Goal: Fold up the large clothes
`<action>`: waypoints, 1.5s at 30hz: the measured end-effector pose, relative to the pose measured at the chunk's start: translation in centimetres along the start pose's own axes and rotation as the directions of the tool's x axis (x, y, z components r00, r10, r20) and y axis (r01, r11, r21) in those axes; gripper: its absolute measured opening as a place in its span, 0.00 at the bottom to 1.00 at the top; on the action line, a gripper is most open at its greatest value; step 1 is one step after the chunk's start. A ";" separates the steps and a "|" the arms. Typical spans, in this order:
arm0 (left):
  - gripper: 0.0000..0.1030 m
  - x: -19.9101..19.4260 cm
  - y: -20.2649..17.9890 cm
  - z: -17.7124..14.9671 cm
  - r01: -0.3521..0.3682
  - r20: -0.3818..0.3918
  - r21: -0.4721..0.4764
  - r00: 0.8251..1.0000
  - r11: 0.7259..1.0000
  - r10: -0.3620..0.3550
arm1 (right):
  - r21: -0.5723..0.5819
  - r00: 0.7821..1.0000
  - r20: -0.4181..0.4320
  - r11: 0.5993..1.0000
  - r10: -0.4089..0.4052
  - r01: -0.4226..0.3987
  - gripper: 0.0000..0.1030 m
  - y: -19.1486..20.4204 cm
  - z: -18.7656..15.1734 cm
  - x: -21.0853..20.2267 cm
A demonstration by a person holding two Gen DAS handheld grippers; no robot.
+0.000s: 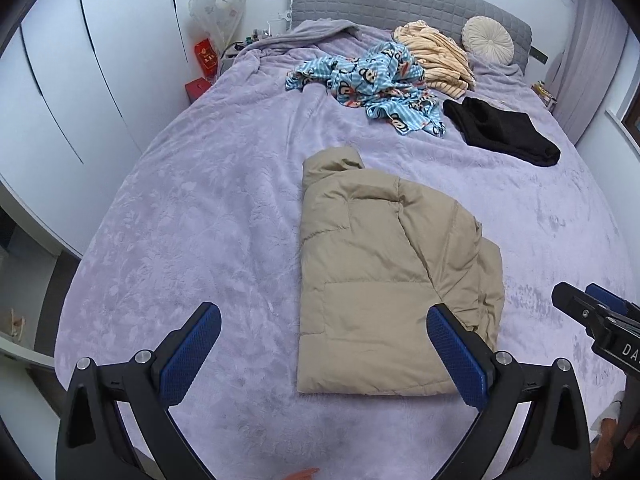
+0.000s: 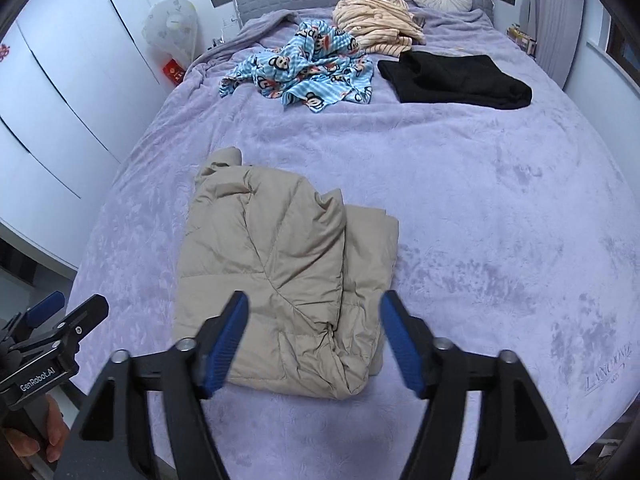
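Observation:
A beige padded jacket (image 1: 384,276) lies folded into a rough rectangle on the lilac bedspread (image 1: 200,208), its collar end pointing toward the headboard. My left gripper (image 1: 324,316) hovers above the bed with its jaws wide apart and nothing between them; its right finger overlaps the jacket's near right corner in the picture. In the right wrist view the same jacket (image 2: 280,272) lies below my right gripper (image 2: 314,304), which stands open above the jacket's near edge, holding nothing. Each gripper shows at the edge of the other's view.
Toward the headboard lie a blue cartoon-print garment (image 1: 368,80), a cream striped garment (image 1: 436,56), a black garment (image 1: 500,128) and a round cushion (image 1: 487,40). White wardrobe doors (image 1: 80,80) stand on the left, with a covered fan (image 1: 218,8) in the corner.

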State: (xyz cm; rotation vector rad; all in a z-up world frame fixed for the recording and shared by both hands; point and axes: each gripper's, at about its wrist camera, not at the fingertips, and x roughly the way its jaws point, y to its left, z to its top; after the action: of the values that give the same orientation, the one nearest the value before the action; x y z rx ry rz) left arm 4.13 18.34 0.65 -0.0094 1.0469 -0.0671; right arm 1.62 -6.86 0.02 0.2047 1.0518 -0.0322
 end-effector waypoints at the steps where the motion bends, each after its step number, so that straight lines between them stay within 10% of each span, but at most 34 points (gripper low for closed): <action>1: 1.00 -0.4 0.0 0.0 -0.002 0.008 -0.005 1.000 1.000 0.002 | -0.003 1.000 0.011 1.000 -0.010 0.010 0.86 0.1 0.0 -0.3; 45: 1.00 -5.2 0.0 0.1 -0.032 0.116 0.020 0.993 0.999 0.030 | 0.019 0.983 0.150 0.995 -0.102 0.101 0.92 0.9 -0.1 -5.9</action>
State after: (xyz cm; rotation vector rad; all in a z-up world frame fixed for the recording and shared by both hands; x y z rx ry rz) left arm 1.61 18.64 5.14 0.0227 0.9297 -0.0494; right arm -1.31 -6.39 5.21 0.1564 0.9105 -0.1440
